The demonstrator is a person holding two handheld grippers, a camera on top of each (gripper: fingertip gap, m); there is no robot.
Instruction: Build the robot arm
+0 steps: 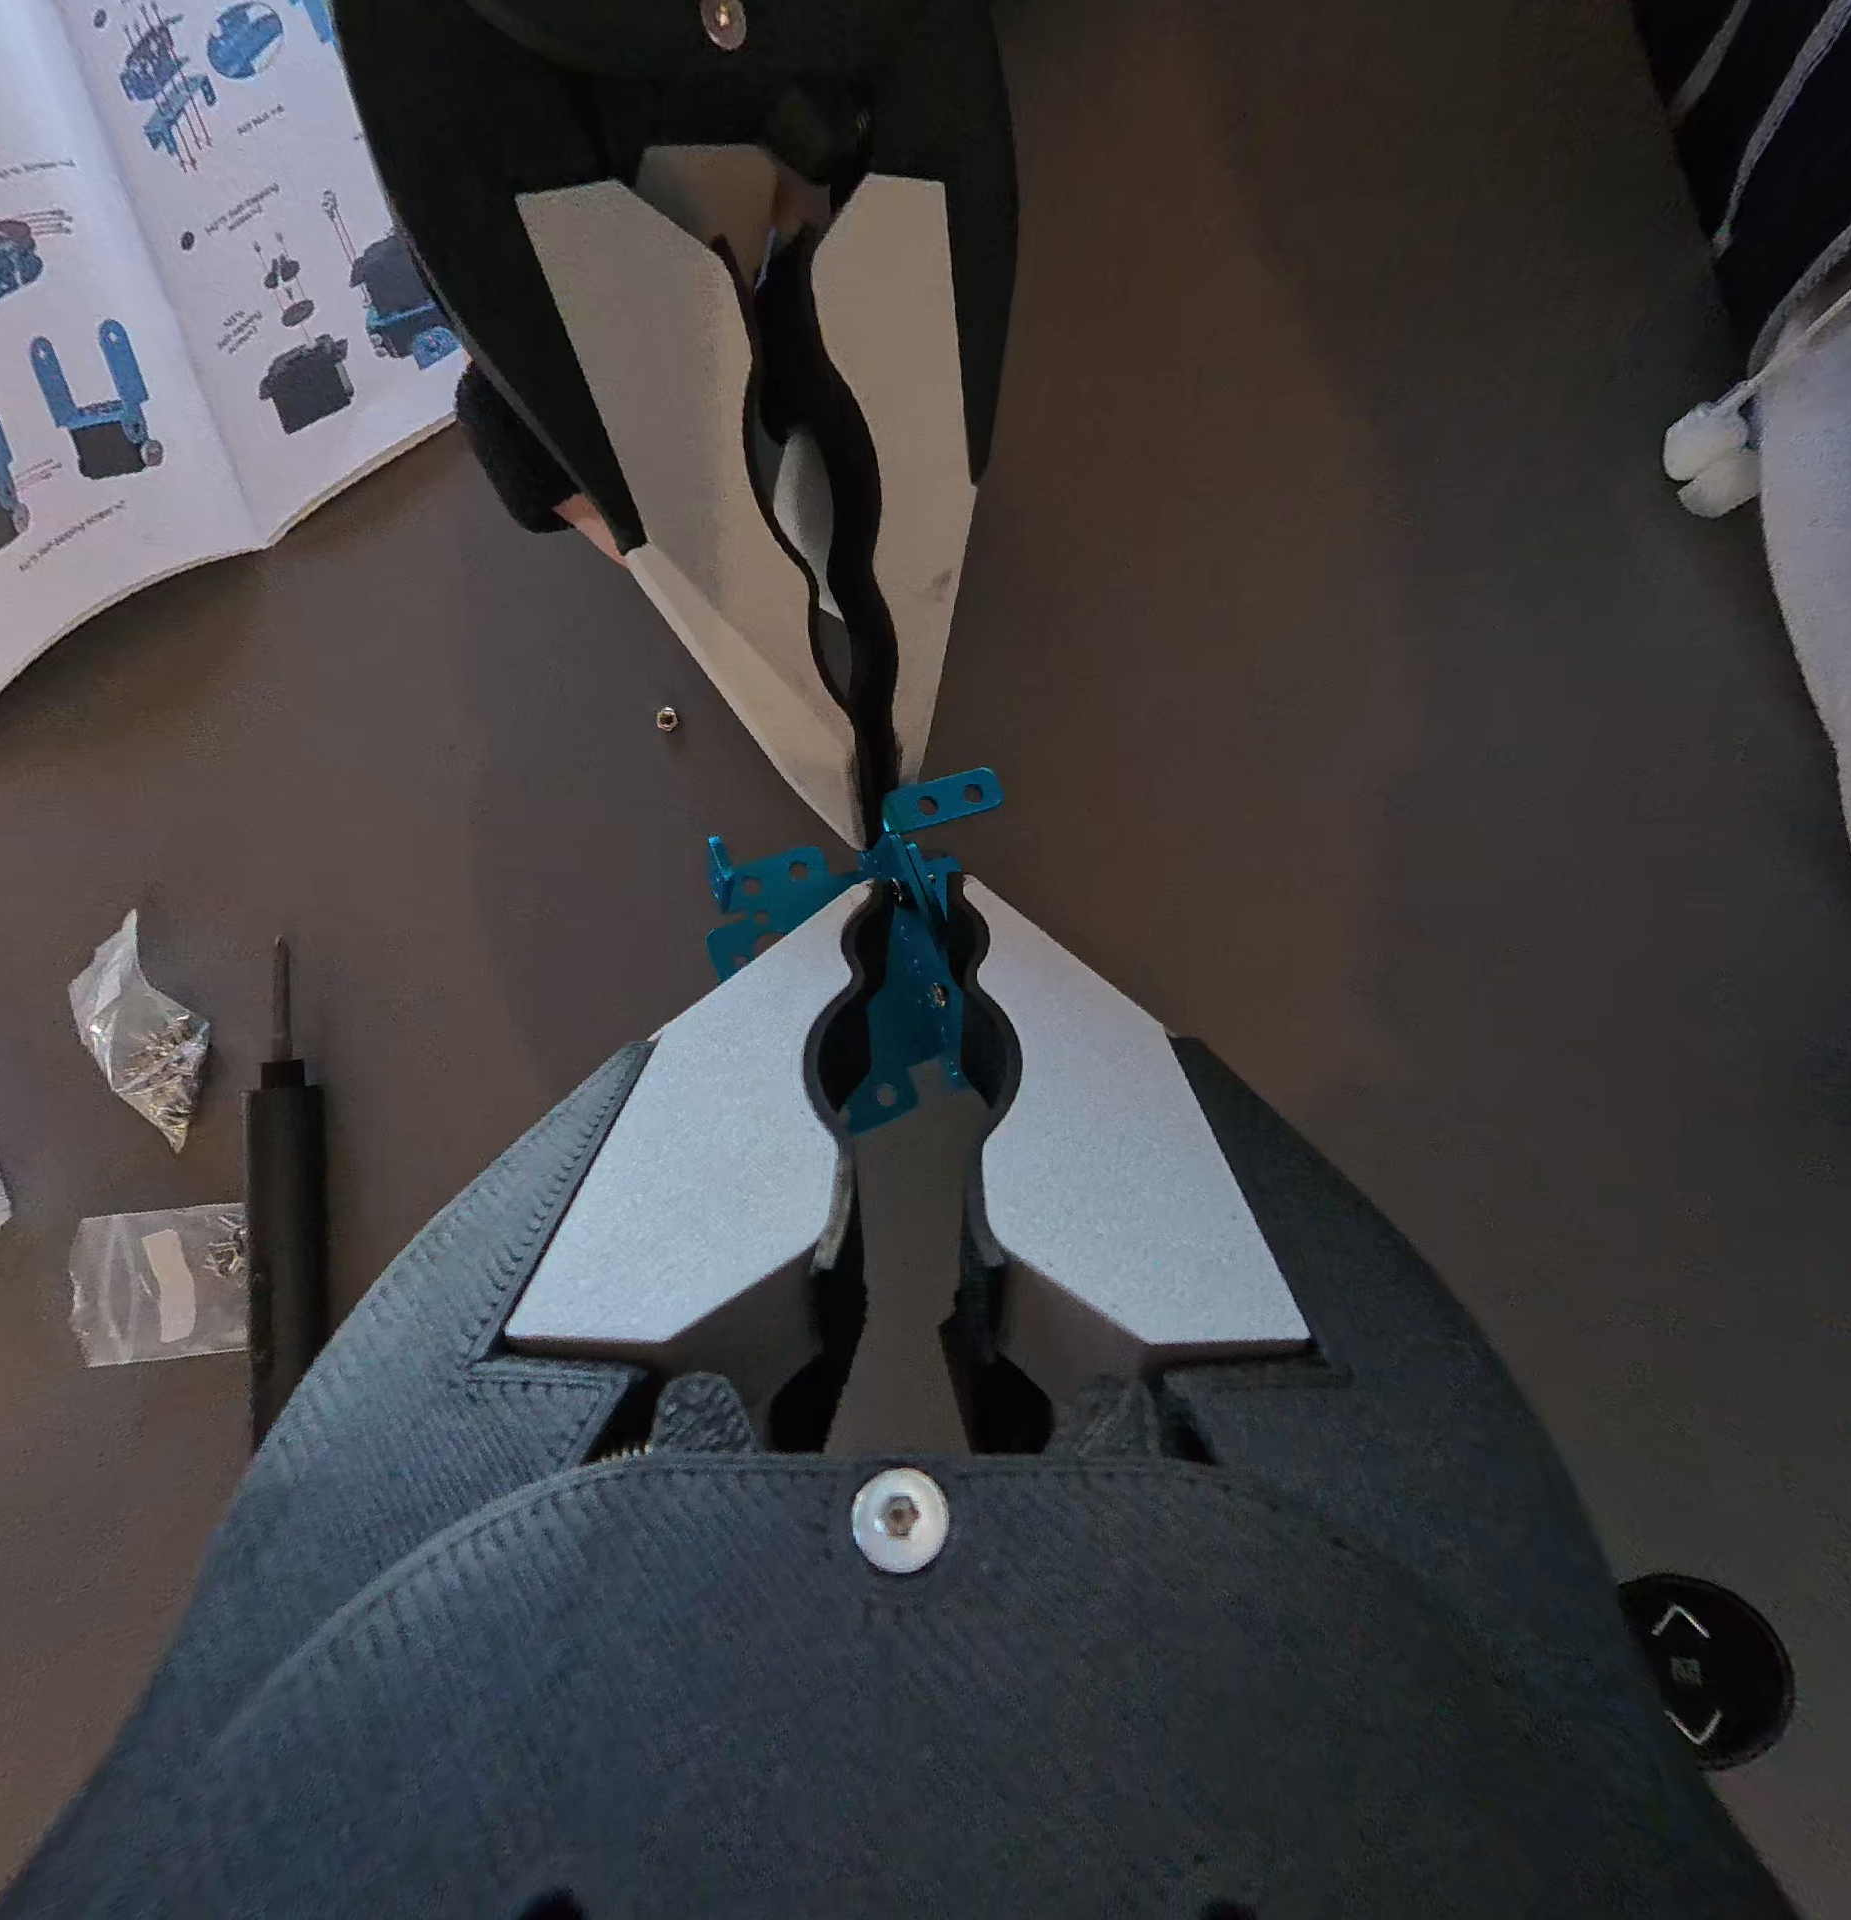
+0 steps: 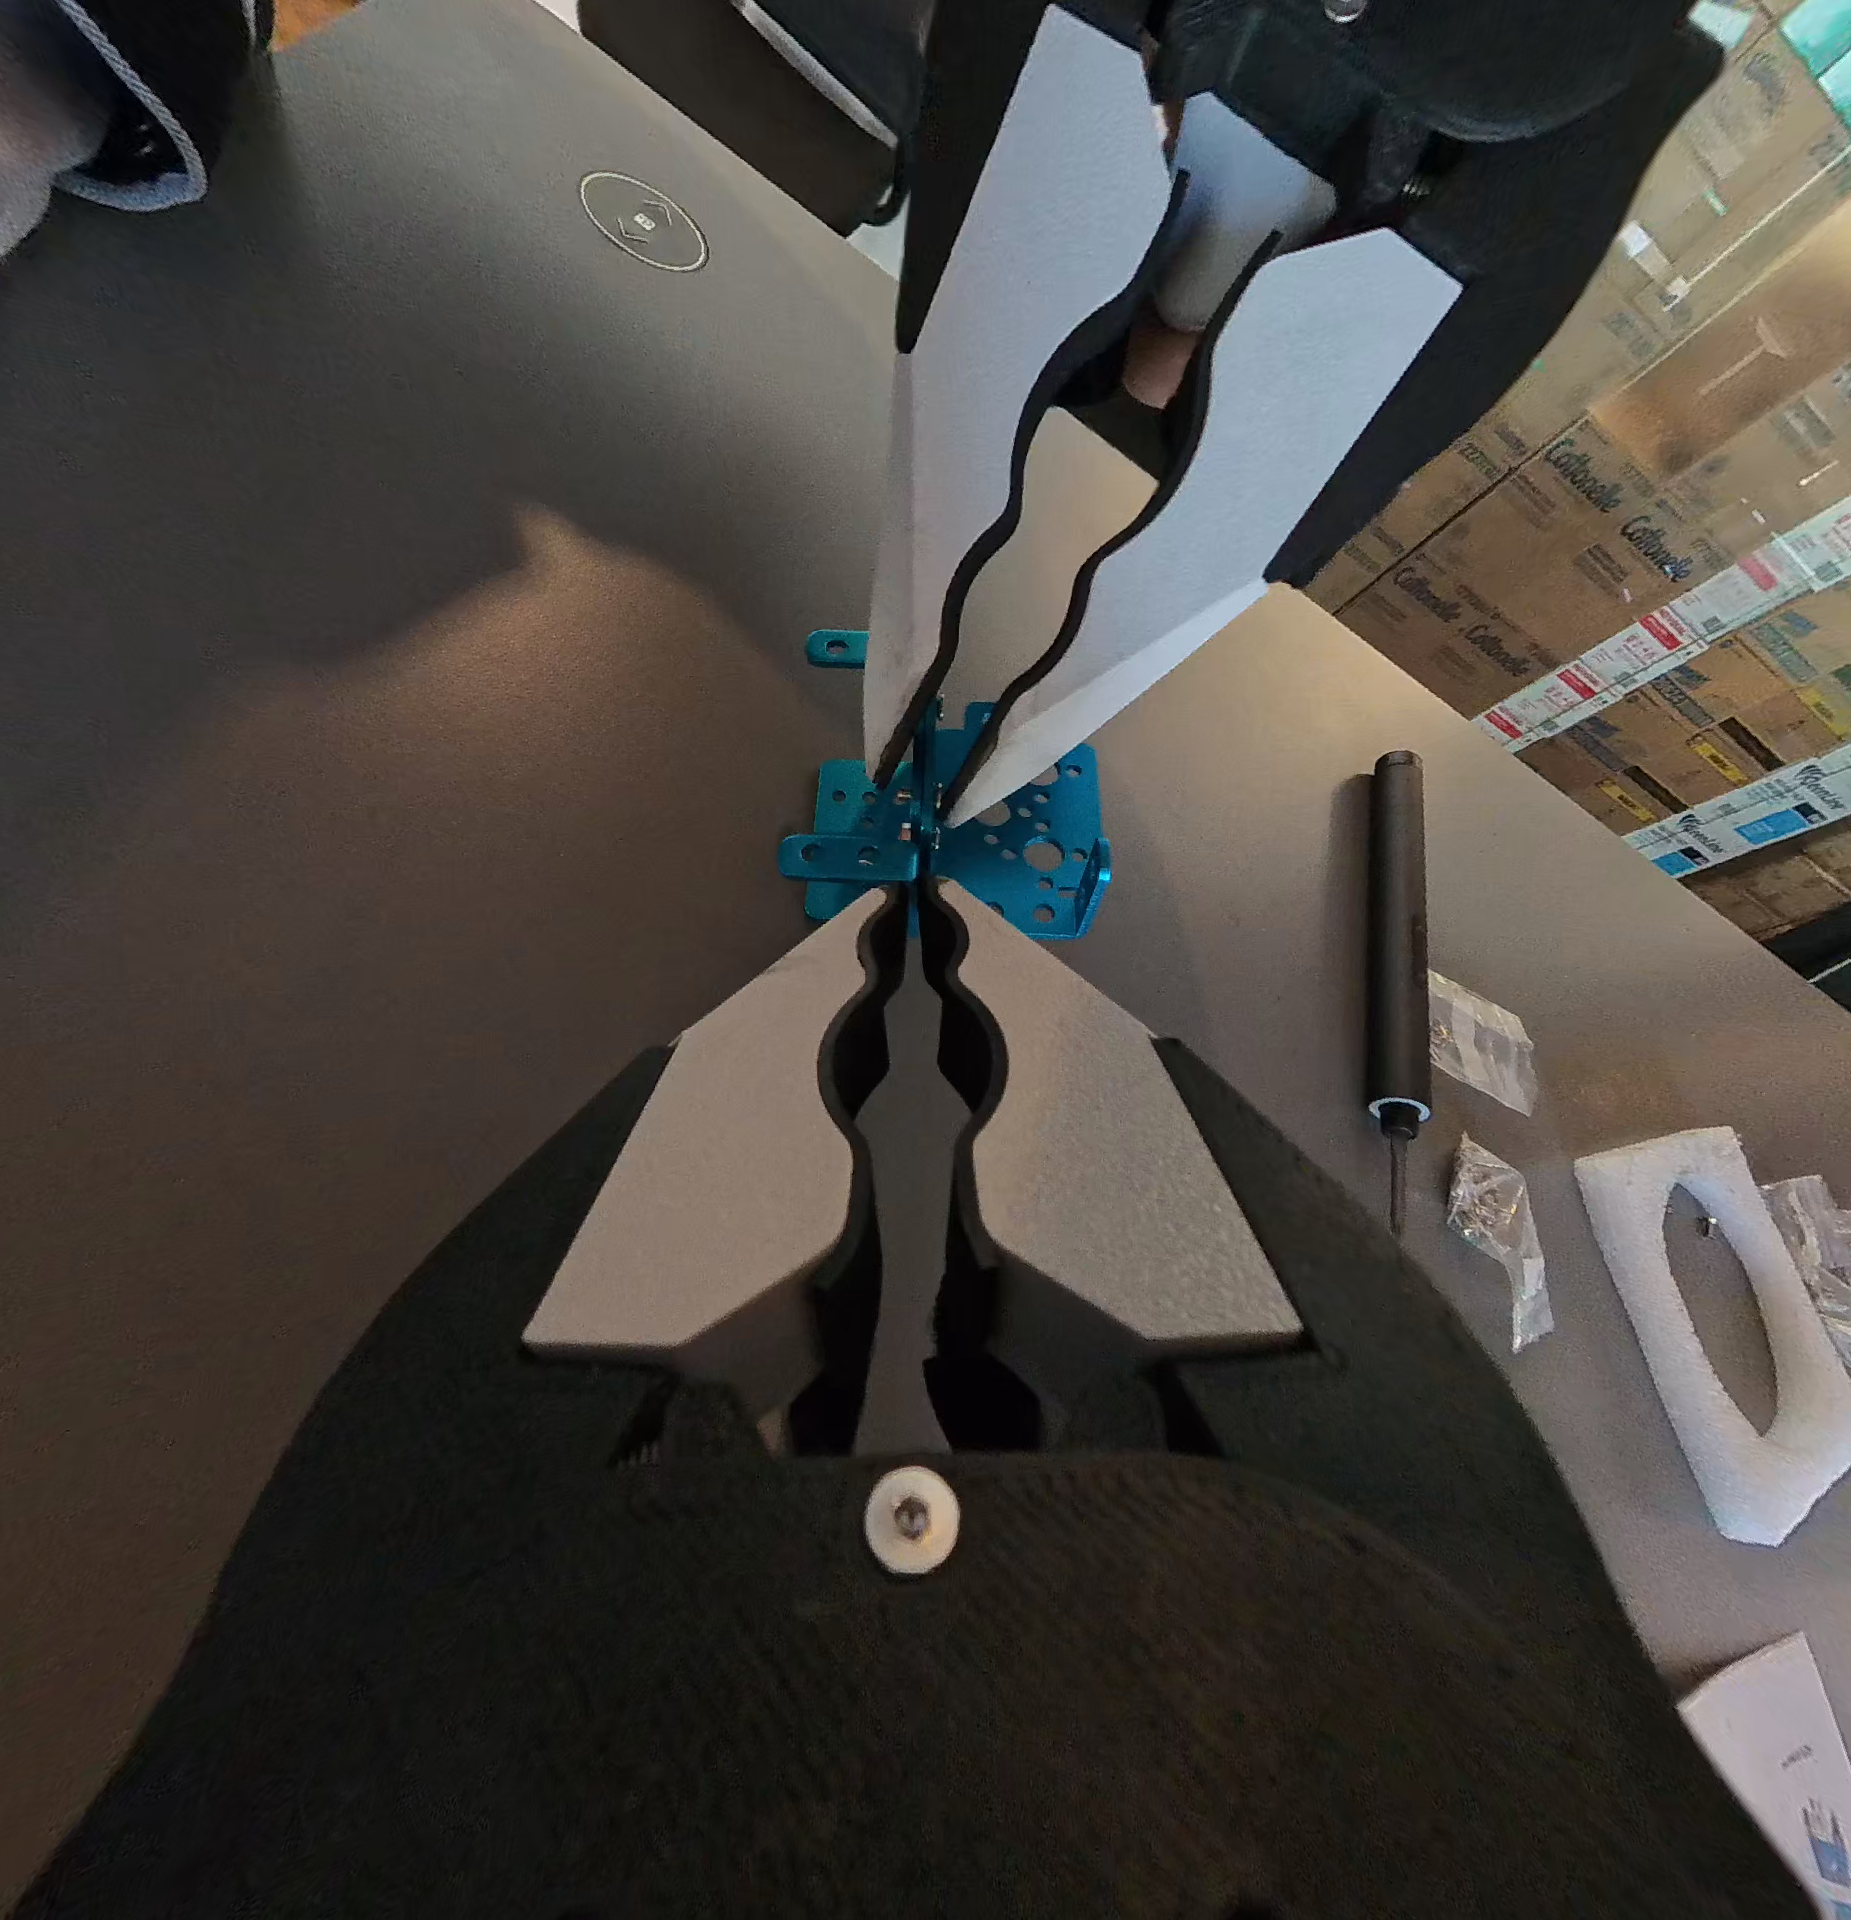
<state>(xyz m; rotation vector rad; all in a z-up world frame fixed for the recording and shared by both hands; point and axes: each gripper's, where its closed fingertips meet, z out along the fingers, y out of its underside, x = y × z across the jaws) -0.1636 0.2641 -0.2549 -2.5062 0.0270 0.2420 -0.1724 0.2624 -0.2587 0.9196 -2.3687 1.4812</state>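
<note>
A blue metal bracket assembly (image 1: 905, 997) with many holes is held between both grippers just above the dark table (image 1: 1316, 831). My left gripper (image 1: 905, 885) is shut on it, and an upright blue plate runs back between its fingers. My right gripper (image 2: 916, 896) is shut on the thin edge of the same assembly (image 2: 1035, 852) from the opposite side. In the left wrist view the right gripper (image 1: 879, 805) comes in from the top, tip to tip with the left. In the right wrist view the left gripper (image 2: 918, 798) comes in from above. A small blue tab (image 1: 947, 795) sticks out sideways.
A black screwdriver (image 1: 282, 1174) and bags of screws (image 1: 147, 1029) lie to the left. An open instruction booklet (image 1: 121, 312) lies at the far left. A loose nut (image 1: 667, 717) sits on the table. A white foam block (image 2: 1721, 1330) and stacked cardboard boxes (image 2: 1627, 623) show at the right. Left and right tips are no more than a few centimetres apart. Between my right fingertips and the black screwdriver (image 1: 282, 1174) there is roughly 15 centimetres. It is also in sight in the right wrist view (image 2: 1406, 1040).
</note>
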